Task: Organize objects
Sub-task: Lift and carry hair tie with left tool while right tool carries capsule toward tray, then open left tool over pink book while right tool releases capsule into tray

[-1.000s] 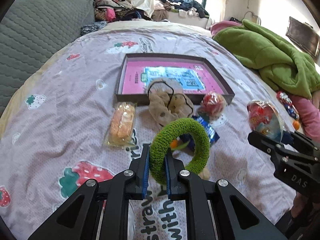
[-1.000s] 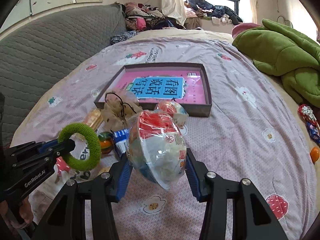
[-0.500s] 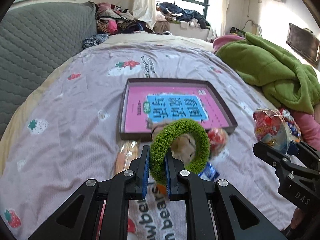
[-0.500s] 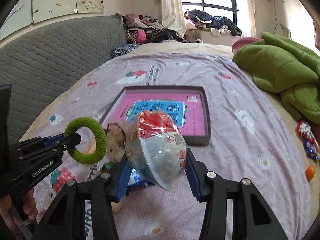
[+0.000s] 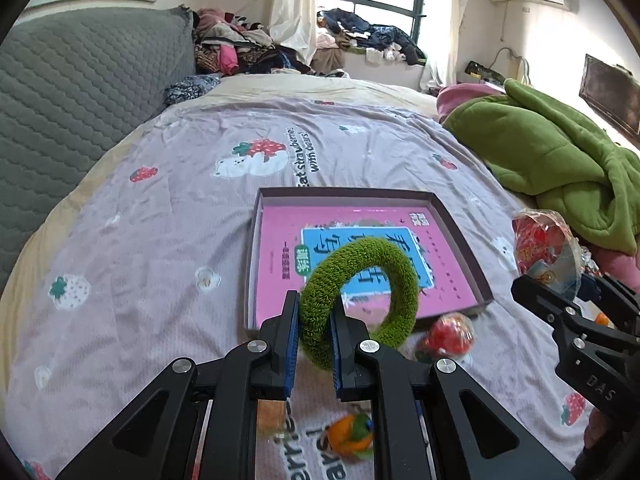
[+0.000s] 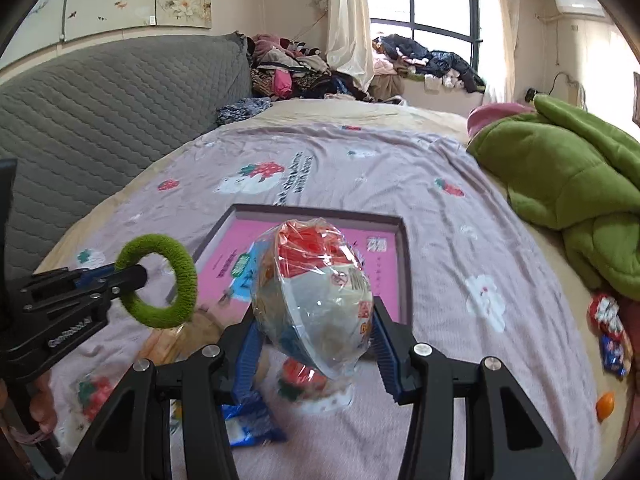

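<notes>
Closest in, the left gripper is clamped on a fuzzy green ring, pinching its near-left side so the loop stands up over the front edge of the box. The right gripper has its jaws spread wide around a plastic-wrapped bowl with a red top, squeezed between both fingers and held above the bedspread.

Under and around the grippers it's cluttered. The left view shows an orange and green toy right below the fingers and a small red wrapped ball sitting just outside the box's near-right corner. The right view picks up a blue snack packet under its left finger, plus something tan beside it that's too blurry to call.

The box is a shallow dark-rimmed tray with a pink and blue printed sheet flat inside. Left of it there's wide bare bedspread; behind it more.

On the right side, a green blanket is heaped up near the bed edge. Only the right camera shows the loose candy wrappers and a small orange thing below that blanket. The grey quilted headboard runs along the left, and a clothes pile sits by the window at the far end.
</notes>
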Demonstrator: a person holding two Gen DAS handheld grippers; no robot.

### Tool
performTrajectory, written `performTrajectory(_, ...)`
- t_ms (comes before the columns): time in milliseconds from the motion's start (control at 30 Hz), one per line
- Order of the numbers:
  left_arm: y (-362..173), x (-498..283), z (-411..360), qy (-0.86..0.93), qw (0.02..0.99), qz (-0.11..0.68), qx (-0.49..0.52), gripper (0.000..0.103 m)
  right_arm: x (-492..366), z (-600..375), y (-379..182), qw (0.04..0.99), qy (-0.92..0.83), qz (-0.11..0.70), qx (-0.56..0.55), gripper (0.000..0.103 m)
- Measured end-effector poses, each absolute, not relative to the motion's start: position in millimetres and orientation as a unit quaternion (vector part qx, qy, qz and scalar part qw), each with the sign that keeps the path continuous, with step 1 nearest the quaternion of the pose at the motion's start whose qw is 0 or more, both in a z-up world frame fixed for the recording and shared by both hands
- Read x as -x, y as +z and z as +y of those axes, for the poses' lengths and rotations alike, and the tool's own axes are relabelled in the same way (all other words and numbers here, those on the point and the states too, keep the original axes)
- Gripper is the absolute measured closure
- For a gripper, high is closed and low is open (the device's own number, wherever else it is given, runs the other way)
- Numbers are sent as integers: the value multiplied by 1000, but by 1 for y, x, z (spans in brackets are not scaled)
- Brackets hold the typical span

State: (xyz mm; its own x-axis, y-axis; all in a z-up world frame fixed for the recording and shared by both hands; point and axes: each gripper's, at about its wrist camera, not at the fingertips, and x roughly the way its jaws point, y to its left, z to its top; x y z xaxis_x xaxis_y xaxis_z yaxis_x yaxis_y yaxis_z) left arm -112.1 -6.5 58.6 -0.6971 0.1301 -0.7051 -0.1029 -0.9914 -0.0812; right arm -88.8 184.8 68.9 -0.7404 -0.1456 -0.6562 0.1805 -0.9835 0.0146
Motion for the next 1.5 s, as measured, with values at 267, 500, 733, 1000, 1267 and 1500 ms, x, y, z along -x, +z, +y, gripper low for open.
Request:
performTrajectory(267,55,158,-6,916,55,-16,398,90,133,185,57,81,-927,27,-366,53)
performTrajectory(500,39,190,-1,909,53,-20,414,90,163,186,51,79,-924,17,-373,53)
performTrajectory(733,21,218,5,901,60,-12,430,90,191,186,35,79,-917,22,-391,53)
performTrajectory(1000,2,247,7,892,56,1,448,90,222,184,2,65,-898,49,-433,53)
performTrajectory(1267,-20,265,3,873,43,-9,485,90,244,192,-22,56,-879,31,-472,53)
performTrajectory(1500,-36,271,7,862,45,-4,505,87,255,197,-39,58,-863,9,-502,52)
